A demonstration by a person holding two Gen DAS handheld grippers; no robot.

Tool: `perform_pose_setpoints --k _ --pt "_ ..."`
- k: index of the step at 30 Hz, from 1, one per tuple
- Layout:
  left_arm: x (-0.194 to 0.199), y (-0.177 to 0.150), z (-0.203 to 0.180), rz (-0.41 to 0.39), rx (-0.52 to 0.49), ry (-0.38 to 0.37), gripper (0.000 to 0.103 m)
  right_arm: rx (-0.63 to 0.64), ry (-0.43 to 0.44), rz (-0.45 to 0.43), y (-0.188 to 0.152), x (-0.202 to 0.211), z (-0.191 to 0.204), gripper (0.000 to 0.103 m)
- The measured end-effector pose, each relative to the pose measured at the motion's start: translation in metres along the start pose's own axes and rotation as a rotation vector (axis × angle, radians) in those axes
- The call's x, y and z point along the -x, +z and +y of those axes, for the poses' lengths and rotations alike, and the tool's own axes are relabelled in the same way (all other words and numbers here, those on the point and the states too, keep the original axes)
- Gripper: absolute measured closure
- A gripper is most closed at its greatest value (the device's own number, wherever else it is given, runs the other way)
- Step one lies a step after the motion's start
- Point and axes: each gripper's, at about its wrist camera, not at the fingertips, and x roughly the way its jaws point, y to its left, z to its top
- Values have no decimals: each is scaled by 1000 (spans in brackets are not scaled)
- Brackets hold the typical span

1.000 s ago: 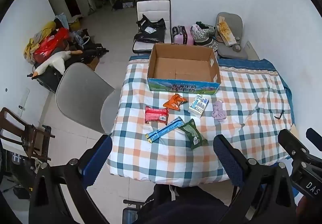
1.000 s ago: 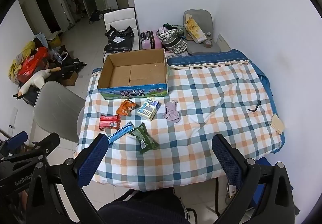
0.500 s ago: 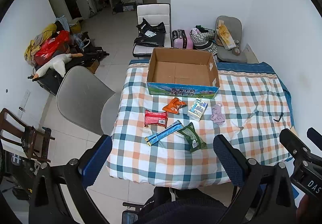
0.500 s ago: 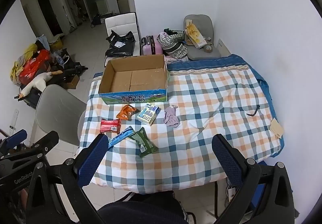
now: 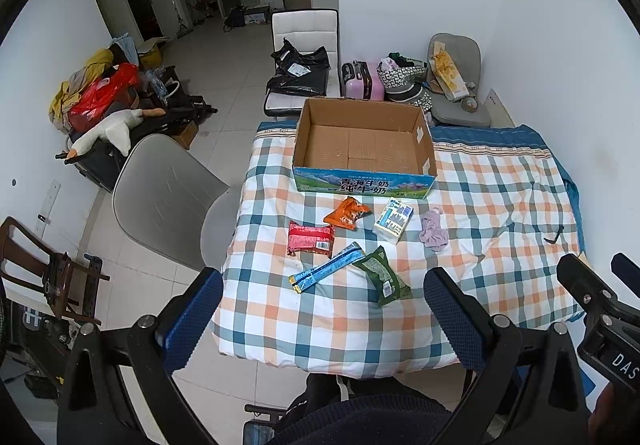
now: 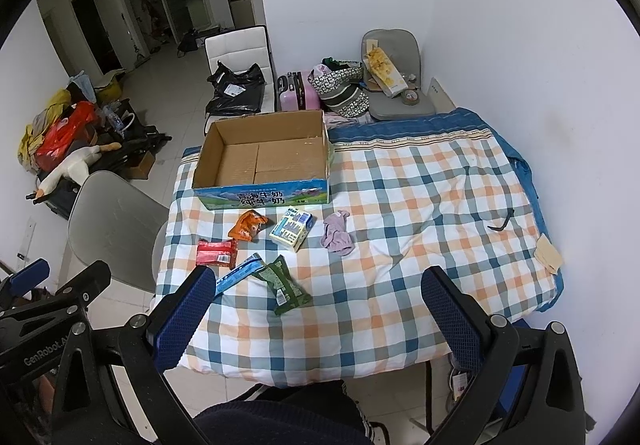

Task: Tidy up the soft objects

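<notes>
1. Left wrist view takes in the whole table [image 5: 500, 197] under its checked cloth; I am held high and well back from it, so nothing is within reach yet. My left tongs [image 5: 320, 309] stand wide with nothing between the blue pads, and my right tongs [image 6: 316, 305] stand just as wide and equally bare.
2. Next in size, the cardboard box [image 5: 362, 149] sits open at the far side of the cloth, towards the left, and looks empty. I judge it to be where the soft things go, so every carry should end over its open top, clear of the near wall.
3. Six small things lie in a loose cluster just in front of the box, none yet moved: a green packet [image 5: 382, 277], a long blue packet [image 5: 326, 272] with one end just beside the green one, a red packet [image 5: 311, 239], a white tissue pack [image 5: 394, 219], an orange packet [image 5: 346, 213] and a crumpled lilac cloth [image 5: 433, 231].
4. To do the first reach well, I would come down on the nearest piece, the green or blue packet, closing across its narrow width, not its length.
5. Soft wrappers slide and buckle, so I think a low approach with pads near the cloth, then a gentle squeeze, is safest.
6. The lilac cloth is smallest; pinching a raised fold should lift it without dragging the tablecloth.
</notes>
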Motion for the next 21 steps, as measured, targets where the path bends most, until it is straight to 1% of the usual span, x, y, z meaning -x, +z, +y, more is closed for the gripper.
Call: perform_pose_setpoints --k 3,9,14,21 --pt "-1 0 -1 -2 -2 1 0 3 -1 -1 1 1 0 0" --pt "3 11 -2 -23 -4 11 0 -3 -1 -2 2 0 -2 0" --pt "4 11 -1 -33 -3 14 0 1 2 -3 -1 1 -2 0" --pt "6 13 -1 -44 -3 13 0 -3 -2 -12 5 2 -10 0"
